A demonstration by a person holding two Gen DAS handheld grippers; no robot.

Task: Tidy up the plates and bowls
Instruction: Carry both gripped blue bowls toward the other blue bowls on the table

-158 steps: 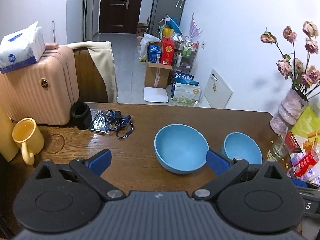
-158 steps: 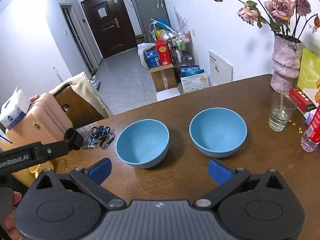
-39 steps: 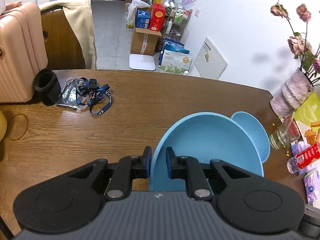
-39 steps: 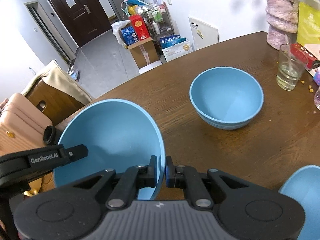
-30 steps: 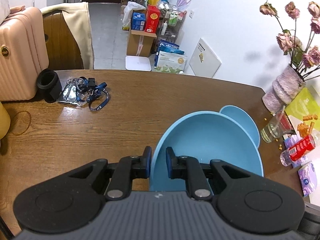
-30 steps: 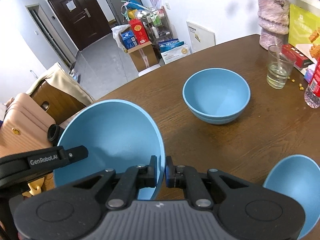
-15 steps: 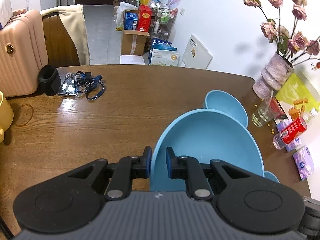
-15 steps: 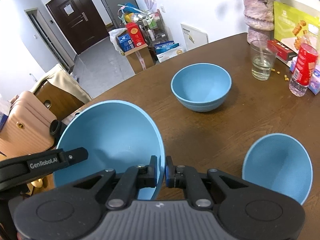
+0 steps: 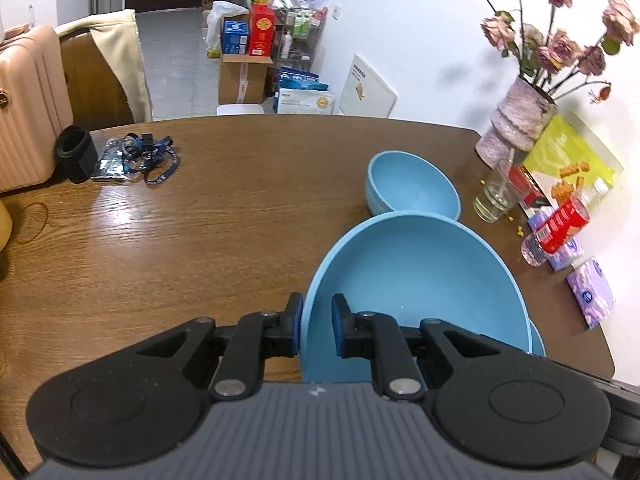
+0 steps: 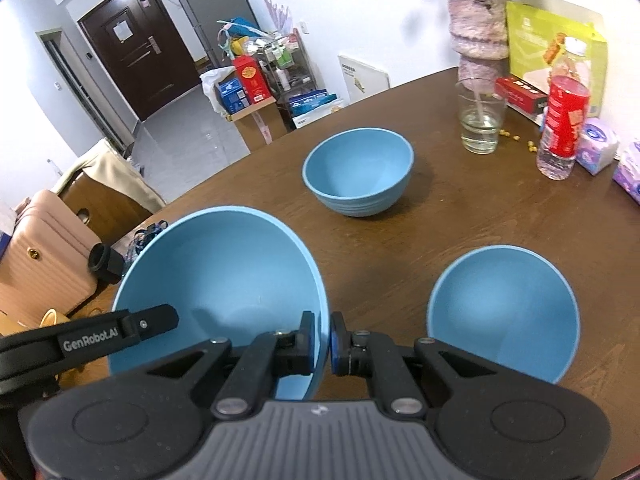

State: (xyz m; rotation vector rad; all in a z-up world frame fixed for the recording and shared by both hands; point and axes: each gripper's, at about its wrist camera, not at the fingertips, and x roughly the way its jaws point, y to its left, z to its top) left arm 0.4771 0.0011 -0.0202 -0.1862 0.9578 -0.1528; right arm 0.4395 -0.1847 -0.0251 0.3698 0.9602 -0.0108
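Both grippers hold one large blue bowl above the brown table. My left gripper (image 9: 316, 324) is shut on the bowl's (image 9: 416, 276) left rim. My right gripper (image 10: 322, 338) is shut on the same bowl's (image 10: 216, 272) right rim. A second blue bowl (image 10: 360, 170) stands on the table farther back; it also shows in the left wrist view (image 9: 412, 186). A third blue bowl (image 10: 504, 312) sits on the table near the front right; in the left wrist view only a sliver of it (image 9: 538, 338) shows under the held bowl.
A glass of water (image 10: 480, 122), a red-labelled bottle (image 10: 564, 136), tissue packs (image 9: 592, 298), a snack bag (image 10: 556, 52) and a flower vase (image 9: 518, 116) crowd the table's right edge. A black pouch (image 9: 76, 154) and blue lanyard (image 9: 138, 156) lie at the back left. A pink suitcase (image 9: 28, 104) stands beyond.
Both grippers have lifted the large bowl and carried it back and right. The front bowl now sits beside and partly under it. The far bowl looks farther away.
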